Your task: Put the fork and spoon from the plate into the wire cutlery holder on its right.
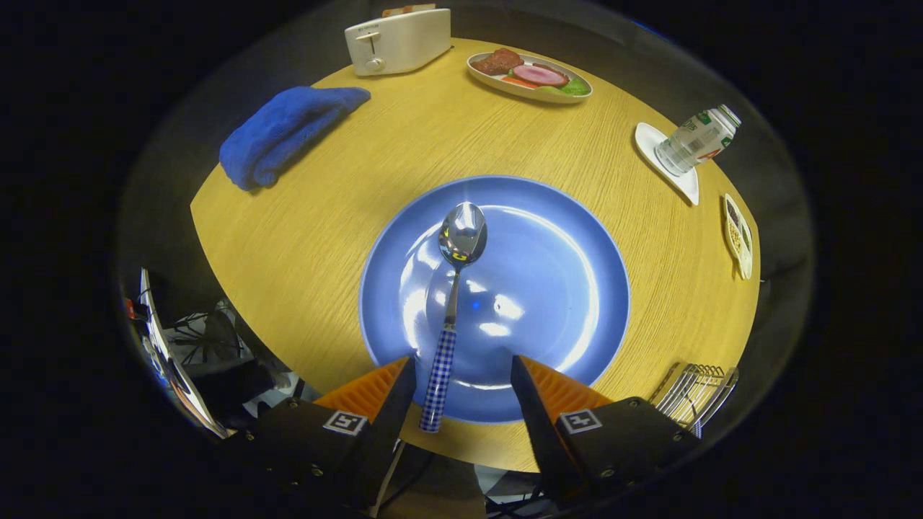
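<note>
Spoon [453, 303]: polished metal bowl, slim metal neck, handle in a blue-and-white check. Lies flat on the plate, bowl upward and pointing away from the tongs, handle end reaching over the plate's near rim onto the bench. The handle lies in the gap between the two spread fingers, close to the left one; contact cannot be told.

Plate [562, 288]: large, round, glossy blue with a paler rim, flat on the yellow wood-grain bench just ahead of the fingers.

Wire cutlery holder [696, 393]: silvery metal wires, on the bench right of the plate, partly hidden behind the right finger.
</note>
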The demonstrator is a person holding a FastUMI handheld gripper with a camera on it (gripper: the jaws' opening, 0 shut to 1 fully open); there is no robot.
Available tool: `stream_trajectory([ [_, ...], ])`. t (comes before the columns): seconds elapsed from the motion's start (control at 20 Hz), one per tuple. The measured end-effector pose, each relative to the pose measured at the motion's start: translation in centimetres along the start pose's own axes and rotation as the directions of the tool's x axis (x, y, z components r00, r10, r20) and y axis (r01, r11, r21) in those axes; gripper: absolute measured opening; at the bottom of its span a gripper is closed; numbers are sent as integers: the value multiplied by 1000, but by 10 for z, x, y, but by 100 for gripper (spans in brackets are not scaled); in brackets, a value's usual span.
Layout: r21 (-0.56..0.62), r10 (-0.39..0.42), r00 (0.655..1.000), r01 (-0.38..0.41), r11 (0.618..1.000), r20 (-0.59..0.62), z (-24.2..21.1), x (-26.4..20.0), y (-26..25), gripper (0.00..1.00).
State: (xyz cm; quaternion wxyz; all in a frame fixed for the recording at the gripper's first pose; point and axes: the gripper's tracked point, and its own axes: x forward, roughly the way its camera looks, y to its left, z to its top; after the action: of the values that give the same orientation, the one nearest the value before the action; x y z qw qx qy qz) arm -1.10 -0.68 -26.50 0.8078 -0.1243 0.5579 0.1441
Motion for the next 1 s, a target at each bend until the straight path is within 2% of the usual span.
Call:
stream_trajectory([
  [0.15,1,29,998,-29,1000,-53,-6,12,8,25],
  [0.2,-3,37,997,-37,999,-61,-7,14,7,12],
  [0.3,-9,38,996,-39,999,-75,-6,9,5,12],
  [0.35,-25,36,995,-38,999,-91,-9,8,4,1],
  [0.7,-79,11,995,-19,997,-99,-25,-45,-28,1],
  [1.0,37,-47,992,51,998,-117,-59,-91,-82,1],
])
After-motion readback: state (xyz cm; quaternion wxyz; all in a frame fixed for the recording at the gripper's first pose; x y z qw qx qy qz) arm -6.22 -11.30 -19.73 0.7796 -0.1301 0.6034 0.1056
